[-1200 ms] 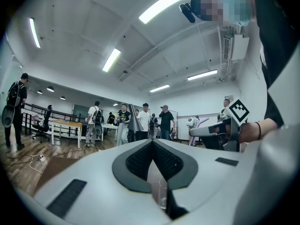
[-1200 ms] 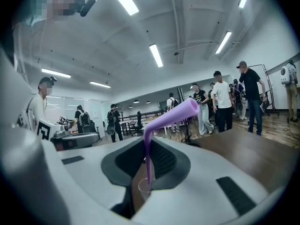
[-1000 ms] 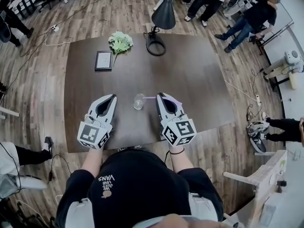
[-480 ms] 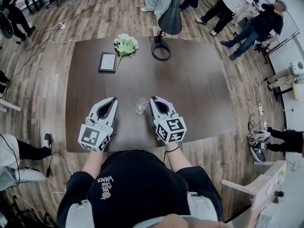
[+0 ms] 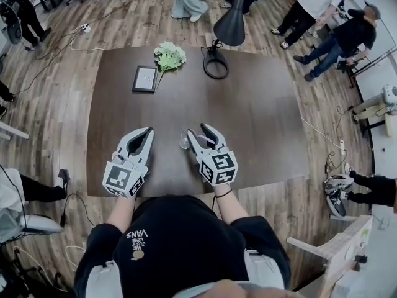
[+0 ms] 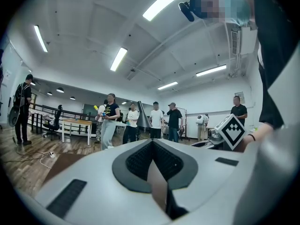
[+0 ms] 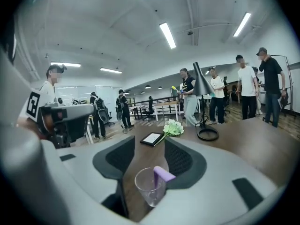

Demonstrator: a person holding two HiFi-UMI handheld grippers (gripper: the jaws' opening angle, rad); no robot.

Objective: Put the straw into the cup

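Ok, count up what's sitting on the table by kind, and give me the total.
Clear cup: 1
Purple straw: 1
Green flower bunch: 1
Picture frame: 1
Black lamp: 1
Total: 5

In the head view the right hand-held gripper (image 5: 197, 130) covers part of the cup (image 5: 184, 141), and the straw (image 7: 161, 174) is too faint to pick out there. The lamp's (image 5: 231, 25) top is cut off.
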